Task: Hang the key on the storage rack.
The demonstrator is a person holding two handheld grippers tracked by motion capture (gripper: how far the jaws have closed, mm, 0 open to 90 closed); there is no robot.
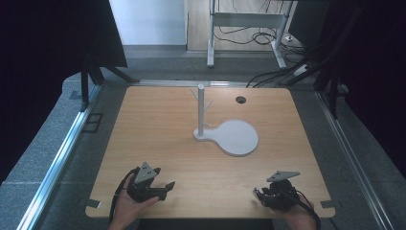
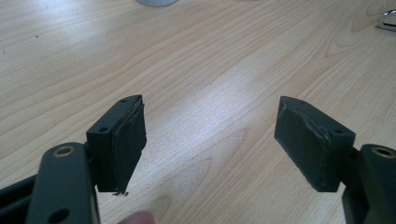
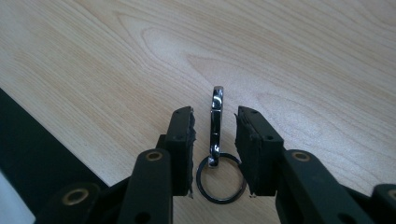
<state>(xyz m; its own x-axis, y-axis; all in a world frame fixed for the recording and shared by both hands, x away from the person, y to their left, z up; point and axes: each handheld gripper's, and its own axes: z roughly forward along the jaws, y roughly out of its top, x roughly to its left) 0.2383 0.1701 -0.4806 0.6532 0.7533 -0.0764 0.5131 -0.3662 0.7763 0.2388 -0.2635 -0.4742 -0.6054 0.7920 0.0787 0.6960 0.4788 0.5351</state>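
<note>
Pale wood grain runs across the tabletop (image 1: 158, 139), and near its middle stands a white peg stand (image 1: 201, 112) on a flat base that spreads into a round white disc (image 1: 237, 137). I take that stand as my landmark. My left gripper (image 1: 160, 189) sits well on the near side of the stand and off to its left, held in my left hand (image 1: 128, 205), with the grey three-cornered plate on top. Its jaws are spread wide with bare wood between the pads (image 2: 126, 140), and a fingertip shows at the bottom edge of the left gripper view. My right gripper (image 3: 215, 149) is on the near side of the stand too, off to its right, close to the tabletop's front edge. Its jaws are narrowed around a shiny metal keychain clip (image 3: 215, 119) that lies on the wood with its split ring (image 3: 221, 178) toward me. The pads stand just beside the clip on either side, with a thin gap showing on each, so nothing is gripped
</note>
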